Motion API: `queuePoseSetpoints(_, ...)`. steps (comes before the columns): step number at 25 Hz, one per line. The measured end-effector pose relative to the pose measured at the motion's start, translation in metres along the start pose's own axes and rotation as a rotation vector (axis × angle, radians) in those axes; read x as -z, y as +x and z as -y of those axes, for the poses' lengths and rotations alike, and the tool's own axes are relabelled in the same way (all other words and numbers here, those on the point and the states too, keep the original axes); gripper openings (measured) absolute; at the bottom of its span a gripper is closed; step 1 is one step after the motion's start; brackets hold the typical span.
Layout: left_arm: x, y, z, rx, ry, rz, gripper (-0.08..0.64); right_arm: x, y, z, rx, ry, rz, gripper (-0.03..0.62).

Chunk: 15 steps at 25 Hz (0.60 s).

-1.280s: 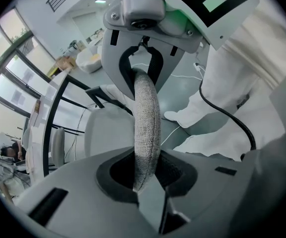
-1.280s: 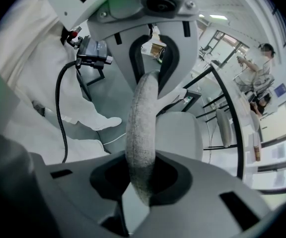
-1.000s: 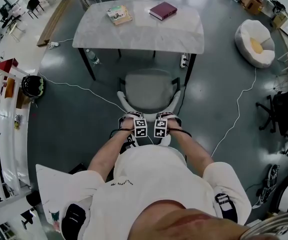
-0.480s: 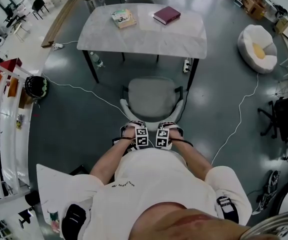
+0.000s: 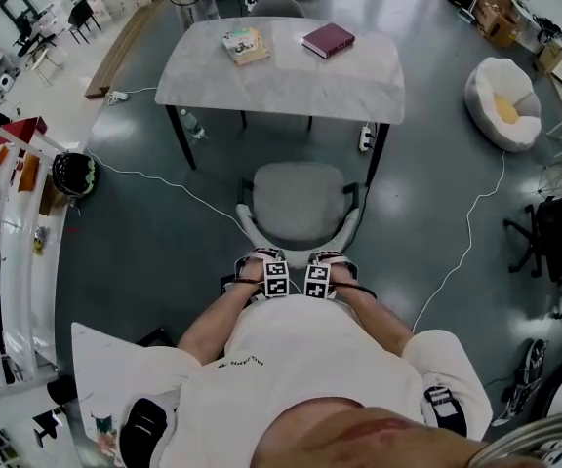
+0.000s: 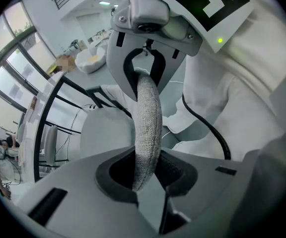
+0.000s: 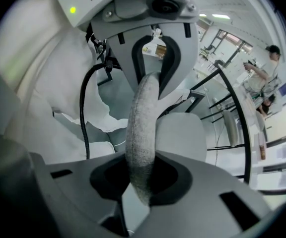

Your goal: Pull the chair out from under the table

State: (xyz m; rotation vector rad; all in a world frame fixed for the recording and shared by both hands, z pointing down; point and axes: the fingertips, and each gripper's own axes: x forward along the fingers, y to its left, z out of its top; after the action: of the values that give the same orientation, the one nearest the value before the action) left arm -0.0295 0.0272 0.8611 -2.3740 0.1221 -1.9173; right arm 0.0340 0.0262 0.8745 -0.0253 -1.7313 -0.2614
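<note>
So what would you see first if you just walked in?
The grey chair in the middle, just in front of the table, with the left gripper and right gripper both clamped on its back. Then the red book on the table's far side and the white beanbag at right.
</note>
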Motion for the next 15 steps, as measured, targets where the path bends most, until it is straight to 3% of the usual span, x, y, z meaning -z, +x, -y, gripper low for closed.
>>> queuePoseSetpoints(15,0.001,0.008,0.009,0.039,-0.028,0.005,0.089,-0.001,0.007,-0.009,-0.015,0.002,0.002,0.092)
